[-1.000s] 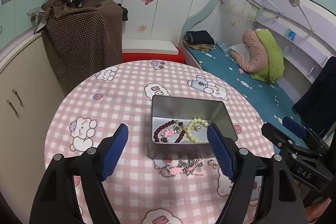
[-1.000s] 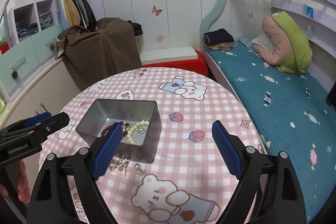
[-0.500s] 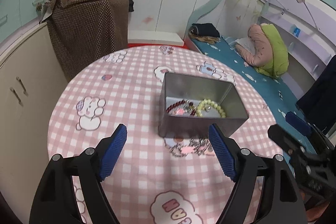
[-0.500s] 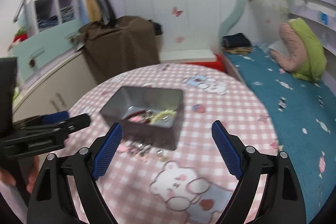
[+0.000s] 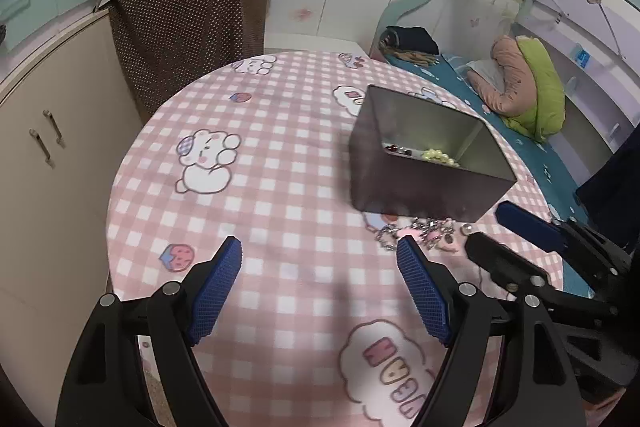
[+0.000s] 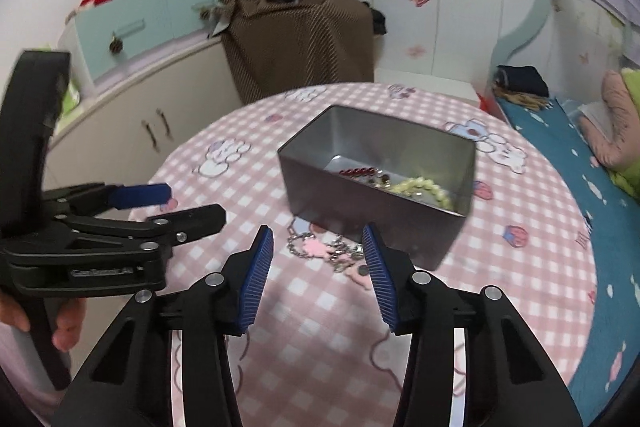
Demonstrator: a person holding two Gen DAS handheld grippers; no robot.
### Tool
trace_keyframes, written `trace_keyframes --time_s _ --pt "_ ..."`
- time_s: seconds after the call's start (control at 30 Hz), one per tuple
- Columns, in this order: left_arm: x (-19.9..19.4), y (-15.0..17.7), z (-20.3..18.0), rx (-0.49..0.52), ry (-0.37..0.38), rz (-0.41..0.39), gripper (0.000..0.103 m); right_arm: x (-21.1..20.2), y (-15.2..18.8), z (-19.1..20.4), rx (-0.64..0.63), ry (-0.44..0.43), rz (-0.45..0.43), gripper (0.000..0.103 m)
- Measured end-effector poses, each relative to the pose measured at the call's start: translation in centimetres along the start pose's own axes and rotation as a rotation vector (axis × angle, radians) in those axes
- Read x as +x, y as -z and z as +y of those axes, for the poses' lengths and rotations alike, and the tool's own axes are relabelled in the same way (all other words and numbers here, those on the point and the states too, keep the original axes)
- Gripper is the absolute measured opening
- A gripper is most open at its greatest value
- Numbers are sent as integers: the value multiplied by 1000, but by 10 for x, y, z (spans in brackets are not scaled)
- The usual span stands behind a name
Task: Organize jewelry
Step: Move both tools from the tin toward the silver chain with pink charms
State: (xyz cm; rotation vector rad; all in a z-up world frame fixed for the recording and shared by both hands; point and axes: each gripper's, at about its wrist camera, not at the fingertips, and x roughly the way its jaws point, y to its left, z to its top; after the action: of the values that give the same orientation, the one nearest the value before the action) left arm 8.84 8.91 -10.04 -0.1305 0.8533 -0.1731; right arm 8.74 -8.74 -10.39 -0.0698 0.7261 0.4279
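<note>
A grey metal tin [image 5: 424,183] [image 6: 384,195] stands on the round pink checked table [image 5: 256,187] [image 6: 320,307]. Inside it lie a pale green bead bracelet [image 5: 438,157] [image 6: 426,189] and a dark red bead bracelet [image 6: 356,171]. A silver chain with pink charms [image 5: 420,233] [image 6: 324,249] lies on the cloth in front of the tin. My right gripper [image 6: 318,263] is open, low over the chain, its fingers either side of it. My left gripper [image 5: 320,283] is open and empty, left of the chain. The right gripper shows in the left wrist view [image 5: 520,243].
A brown dotted bag [image 5: 188,19] stands behind the table beside a beige cabinet [image 5: 48,147]. A bed with a teal sheet [image 6: 580,163] and a pink and green pillow [image 5: 528,87] runs along the right. The table's edge curves close on the left.
My right gripper has swung left and down to the chain, and its jaws have narrowed. My left gripper has drawn back and left, so the tin now sits to its right.
</note>
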Motion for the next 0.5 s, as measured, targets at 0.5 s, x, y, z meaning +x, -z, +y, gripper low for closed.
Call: trace_keyframes --time_s 0.5 --pt "15 -1 34 -76 -7 19 77 69 1 5 2 -6 172 33"
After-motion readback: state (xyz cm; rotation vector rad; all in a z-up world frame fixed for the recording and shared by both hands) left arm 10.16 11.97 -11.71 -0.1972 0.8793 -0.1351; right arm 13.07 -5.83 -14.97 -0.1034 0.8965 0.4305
